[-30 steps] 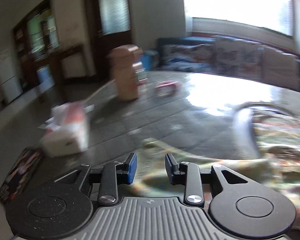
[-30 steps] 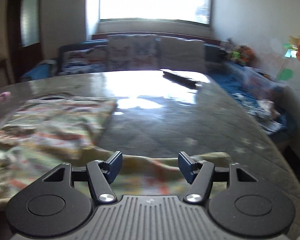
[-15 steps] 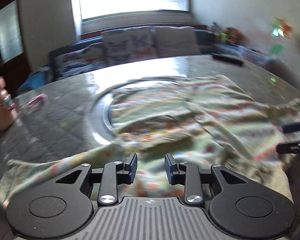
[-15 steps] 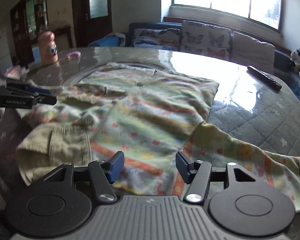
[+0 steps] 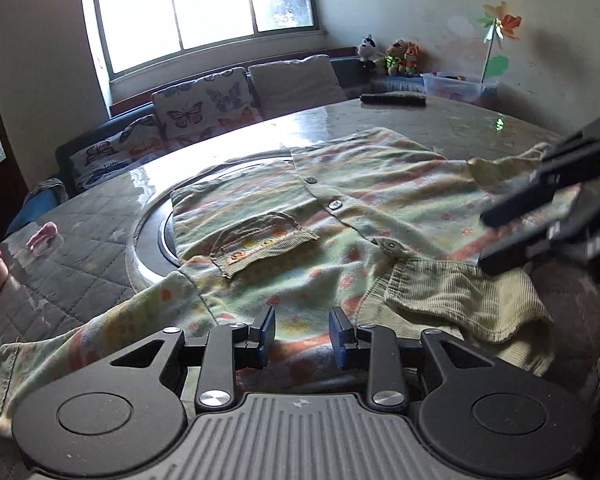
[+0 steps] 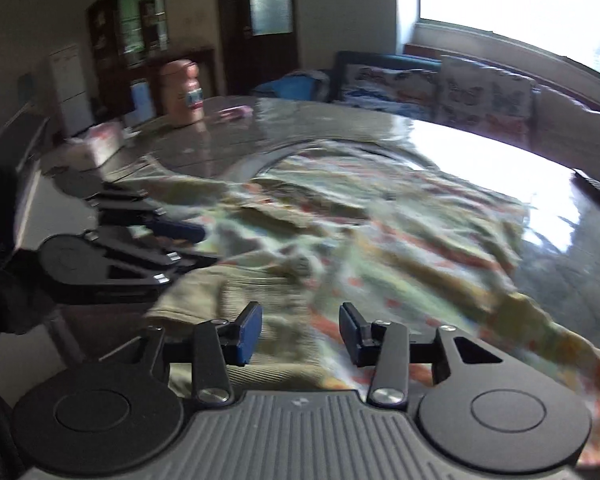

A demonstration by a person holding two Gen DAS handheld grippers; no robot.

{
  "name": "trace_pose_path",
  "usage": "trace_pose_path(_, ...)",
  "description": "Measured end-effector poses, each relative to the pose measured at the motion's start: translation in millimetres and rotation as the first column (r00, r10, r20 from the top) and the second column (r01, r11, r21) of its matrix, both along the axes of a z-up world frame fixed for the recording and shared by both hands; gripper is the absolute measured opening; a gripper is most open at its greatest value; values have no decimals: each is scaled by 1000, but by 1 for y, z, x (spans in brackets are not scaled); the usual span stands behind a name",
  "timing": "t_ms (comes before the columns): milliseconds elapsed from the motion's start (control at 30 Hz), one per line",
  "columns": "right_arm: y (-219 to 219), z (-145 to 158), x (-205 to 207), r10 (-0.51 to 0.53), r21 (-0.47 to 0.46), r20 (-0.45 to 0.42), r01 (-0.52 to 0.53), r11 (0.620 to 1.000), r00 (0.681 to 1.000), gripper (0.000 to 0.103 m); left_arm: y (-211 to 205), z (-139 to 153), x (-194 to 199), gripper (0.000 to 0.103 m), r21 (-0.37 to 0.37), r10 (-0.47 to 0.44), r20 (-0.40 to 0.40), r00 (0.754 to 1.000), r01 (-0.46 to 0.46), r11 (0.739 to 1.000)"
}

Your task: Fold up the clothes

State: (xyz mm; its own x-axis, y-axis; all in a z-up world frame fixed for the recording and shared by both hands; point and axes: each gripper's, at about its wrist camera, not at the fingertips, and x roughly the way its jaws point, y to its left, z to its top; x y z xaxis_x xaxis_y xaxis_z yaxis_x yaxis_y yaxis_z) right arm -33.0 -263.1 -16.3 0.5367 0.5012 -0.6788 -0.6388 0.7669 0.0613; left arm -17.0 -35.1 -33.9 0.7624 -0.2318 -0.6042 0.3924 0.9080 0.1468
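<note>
Left hand-held gripper (image 5: 302, 334) now over shirt (image 5: 340, 216), previously facing table edge.

Soft printed cotton shirt (image 5: 380, 200) with ribbed corduroy collar (image 5: 460, 296) lies on a glossy, glass-covered quilted tabletop (image 5: 80, 264); matt black plastic tongs (image 5: 302, 330).
</note>
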Motion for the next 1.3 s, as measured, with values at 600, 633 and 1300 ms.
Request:
trace_pose_path(600,-25,16,3,-64,131,-66,72,989,996,5,-10,-1,0,30,-61,-83,-14,996,82,995)
trace_pose_path(633,-31,19,4,-76,150,-72,86,985,994,5,-12,-2,0,30,-56,-88,-16,996,87,995)
trace_pose_path(1300,-3,19,5,55,125,-64,-47,991,996,10,-35,-13,-16,33,80,-188,65,980,183,980)
